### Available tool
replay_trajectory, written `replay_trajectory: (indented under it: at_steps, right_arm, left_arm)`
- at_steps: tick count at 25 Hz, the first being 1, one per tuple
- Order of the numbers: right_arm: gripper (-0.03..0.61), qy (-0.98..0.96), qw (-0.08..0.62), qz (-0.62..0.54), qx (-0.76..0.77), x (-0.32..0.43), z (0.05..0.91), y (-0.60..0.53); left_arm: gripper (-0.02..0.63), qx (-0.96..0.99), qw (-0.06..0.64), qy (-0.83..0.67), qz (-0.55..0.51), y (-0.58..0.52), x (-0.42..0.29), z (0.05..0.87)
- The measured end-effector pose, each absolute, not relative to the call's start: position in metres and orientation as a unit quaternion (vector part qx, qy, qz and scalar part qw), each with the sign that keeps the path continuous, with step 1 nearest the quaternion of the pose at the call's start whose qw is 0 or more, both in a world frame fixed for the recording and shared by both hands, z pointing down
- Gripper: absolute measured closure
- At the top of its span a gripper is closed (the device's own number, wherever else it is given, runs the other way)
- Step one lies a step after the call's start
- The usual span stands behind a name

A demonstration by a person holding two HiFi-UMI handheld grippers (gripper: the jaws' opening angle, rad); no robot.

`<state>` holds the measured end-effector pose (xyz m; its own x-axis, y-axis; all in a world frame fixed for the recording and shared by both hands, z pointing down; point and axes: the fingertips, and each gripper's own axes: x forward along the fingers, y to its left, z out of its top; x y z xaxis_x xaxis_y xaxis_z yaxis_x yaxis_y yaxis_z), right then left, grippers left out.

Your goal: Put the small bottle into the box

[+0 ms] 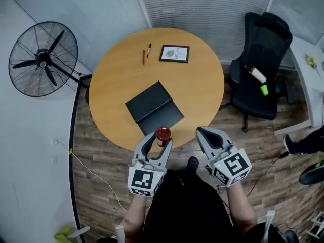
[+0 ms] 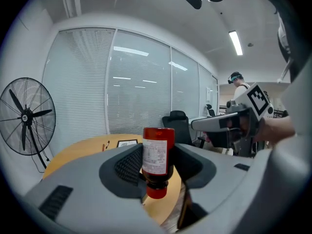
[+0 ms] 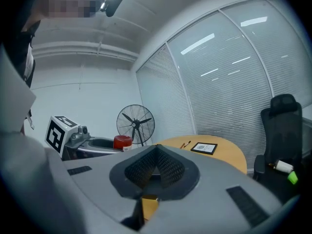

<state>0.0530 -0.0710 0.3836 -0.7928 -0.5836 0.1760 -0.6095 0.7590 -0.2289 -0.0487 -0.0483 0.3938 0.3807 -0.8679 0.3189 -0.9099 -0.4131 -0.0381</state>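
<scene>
left gripper (image 1: 158,140) fingers clamped on one small bottle (image 1: 163,134), white label print unreadable. right gripper (image 1: 208,133) fingers closed, empty. one black box (image 1: 152,108), two pens (image 1: 149,50) on desk (image 1: 197,85).

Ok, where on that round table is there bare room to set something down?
Bare wood lies left of the box up to the rim of the table, and right of it, on the near side of the framed picture. The far edge is crowded: two pens beside the picture.

Small bottle (image 1: 163,134) in L gripper (image 1: 160,139), near box (image 1: 151,107)
</scene>
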Motion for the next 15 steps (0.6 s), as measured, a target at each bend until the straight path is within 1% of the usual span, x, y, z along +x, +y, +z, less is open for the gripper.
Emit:
replay_trajectory:
  at_steps: [8,15]
  right_arm:
    - [0.569,-0.935,0.050,0.148,0.318,0.052,0.390,-0.084]
    - [0.568,-0.923,0.053,0.148,0.351,0.050,0.387,-0.099]
  left_arm:
    - [0.422,0.821,0.089,-0.544,0.151,-0.063,-0.060,0.406]
    - [0.422,0.837,0.106,-0.516,0.149,-0.095,-0.064,0.418]
